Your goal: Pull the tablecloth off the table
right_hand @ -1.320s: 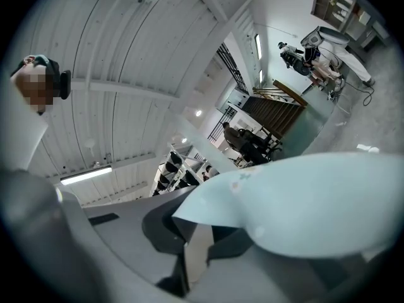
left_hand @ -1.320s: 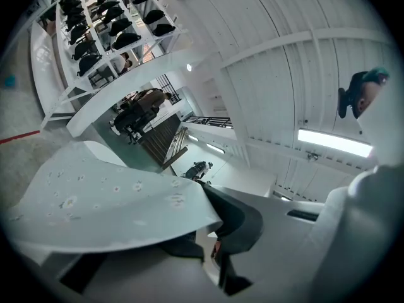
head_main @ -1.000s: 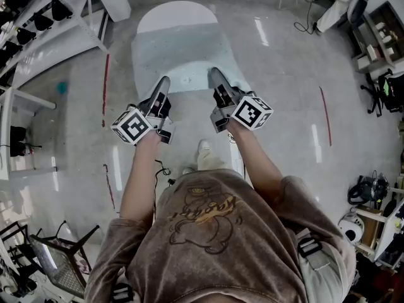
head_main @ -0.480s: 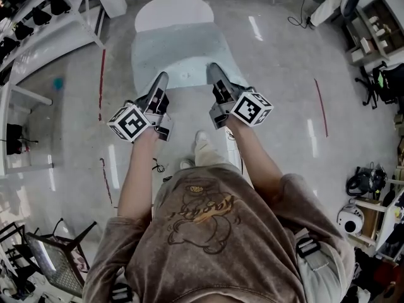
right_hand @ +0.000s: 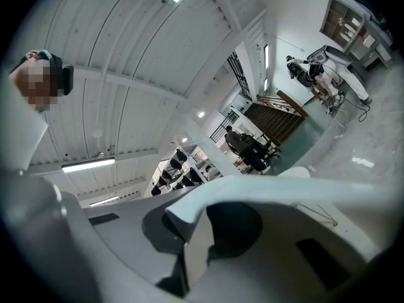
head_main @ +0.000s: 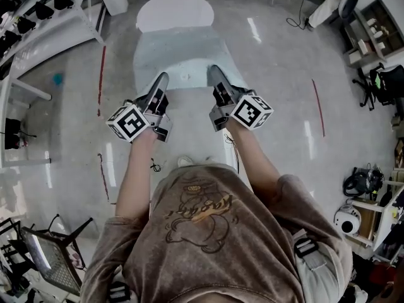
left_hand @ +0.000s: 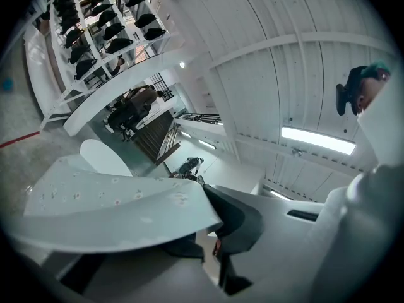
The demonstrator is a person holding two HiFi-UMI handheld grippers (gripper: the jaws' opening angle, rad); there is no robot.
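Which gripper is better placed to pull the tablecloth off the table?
Neither: left gripper and right gripper both clamp the tablecloth at its near edge, side by side; probably pull with both.

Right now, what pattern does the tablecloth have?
The tablecloth is pale blue with small scattered spots; left gripper view best.

The pale tablecloth (tiny flower print) stretches off the partly bared round white table.
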